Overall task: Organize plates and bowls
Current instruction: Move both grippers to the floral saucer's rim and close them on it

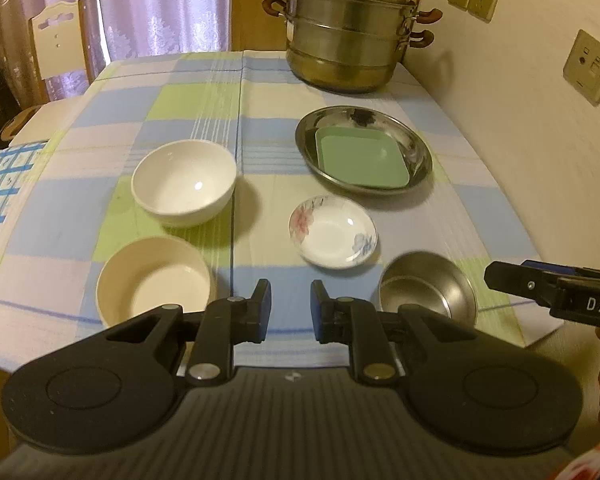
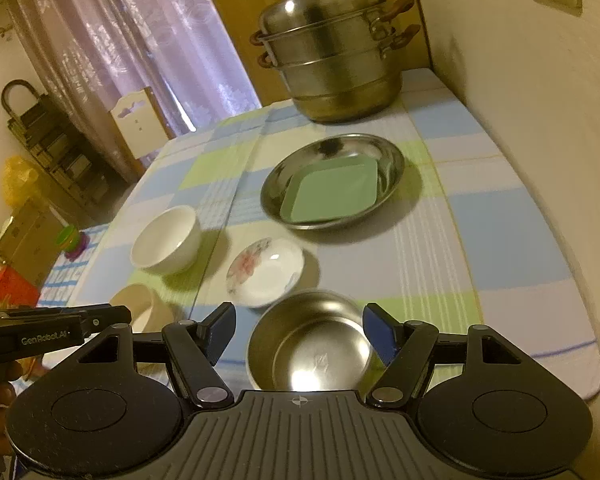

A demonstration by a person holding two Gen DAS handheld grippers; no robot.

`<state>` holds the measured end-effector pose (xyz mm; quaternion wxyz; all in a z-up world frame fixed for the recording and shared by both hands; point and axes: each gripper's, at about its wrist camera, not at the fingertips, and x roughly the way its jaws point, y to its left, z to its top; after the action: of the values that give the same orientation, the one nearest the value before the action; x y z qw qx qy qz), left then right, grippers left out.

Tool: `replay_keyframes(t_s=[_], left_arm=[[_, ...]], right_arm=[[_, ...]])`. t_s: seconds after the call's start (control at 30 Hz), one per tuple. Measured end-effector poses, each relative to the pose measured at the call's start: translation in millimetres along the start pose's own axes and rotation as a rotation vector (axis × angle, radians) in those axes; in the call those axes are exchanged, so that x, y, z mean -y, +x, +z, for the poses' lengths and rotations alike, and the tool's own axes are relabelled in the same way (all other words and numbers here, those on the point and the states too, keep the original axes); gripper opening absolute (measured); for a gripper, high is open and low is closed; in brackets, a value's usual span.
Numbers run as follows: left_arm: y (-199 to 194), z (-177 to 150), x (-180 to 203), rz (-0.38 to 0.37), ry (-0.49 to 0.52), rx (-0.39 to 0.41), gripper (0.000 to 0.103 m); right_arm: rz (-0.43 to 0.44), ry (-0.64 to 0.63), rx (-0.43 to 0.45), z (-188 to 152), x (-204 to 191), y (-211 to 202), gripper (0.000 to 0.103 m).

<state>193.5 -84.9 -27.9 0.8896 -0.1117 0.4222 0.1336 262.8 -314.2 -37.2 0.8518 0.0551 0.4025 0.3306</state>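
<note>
Right under the right gripper (image 2: pixel 298 330), its fingers spread wide, sits the small round stainless-steel bowl (image 2: pixel 310 350), framed between the blue pads though seemingly untouched. The left gripper (image 1: pixel 291 306) hangs narrowly parted and empty over the checked tablecloth (image 1: pixel 228 92), the cream plastic bowl (image 1: pixel 154 282) just to its left. Beyond lie a white ceramic bowl (image 1: pixel 184 182), a flowered saucer (image 1: pixel 332 232), and a green square plate (image 1: pixel 362 158) inside a steel dish (image 1: pixel 418 148).
</note>
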Motion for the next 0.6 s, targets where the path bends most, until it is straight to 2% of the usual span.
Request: replay_keyframes(t_s=[0.23,0.6], left_arm=[[-17,-23,5,0.005,-0.002,-0.006,0.018],[-25,-41,11,0.013,-0.003,-0.028,0.018]], right_arm=[[0.002,-0.008,-0.013,-21,-7,-11,0.07],[-0.02,-0.012,-0.047,-38,1,-14,0.07]])
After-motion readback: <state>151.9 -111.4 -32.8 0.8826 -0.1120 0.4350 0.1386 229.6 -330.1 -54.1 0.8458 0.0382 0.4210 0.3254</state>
